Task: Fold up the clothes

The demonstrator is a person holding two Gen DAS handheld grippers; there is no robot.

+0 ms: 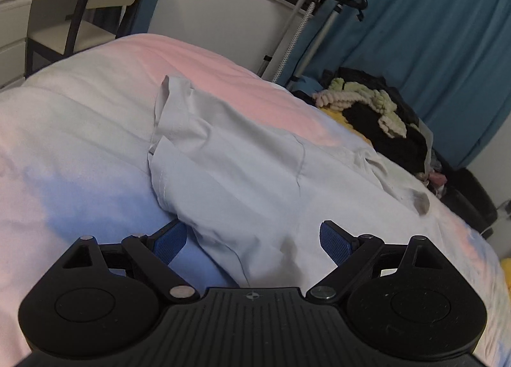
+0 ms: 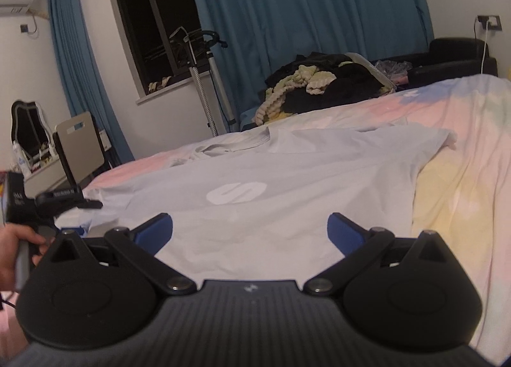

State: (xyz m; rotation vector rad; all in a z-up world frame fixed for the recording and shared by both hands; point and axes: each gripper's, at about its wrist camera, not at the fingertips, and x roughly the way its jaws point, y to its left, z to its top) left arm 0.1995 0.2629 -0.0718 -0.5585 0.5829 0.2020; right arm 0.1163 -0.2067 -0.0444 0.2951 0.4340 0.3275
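Observation:
A pale blue T-shirt (image 1: 249, 169) lies spread on the bed, its sleeve folded up at the far left and its collar to the right. In the right wrist view the same T-shirt (image 2: 287, 181) shows a white logo on its chest. My left gripper (image 1: 252, 239) hovers at the shirt's near edge, open, with cloth lying below the gap but not pinched. My right gripper (image 2: 249, 229) stands open above the shirt's lower hem, nothing between its blue pads. At the left edge of the right wrist view a hand holds the left gripper (image 2: 67, 201).
The bed (image 1: 80, 118) has a pastel pink, blue and yellow cover. A heap of dark and cream clothes (image 2: 319, 86) lies at its far side. Beyond stand a garment steamer pole (image 2: 204, 86), blue curtains (image 2: 303, 9), a chair (image 1: 89, 22) and a black armchair (image 2: 453, 60).

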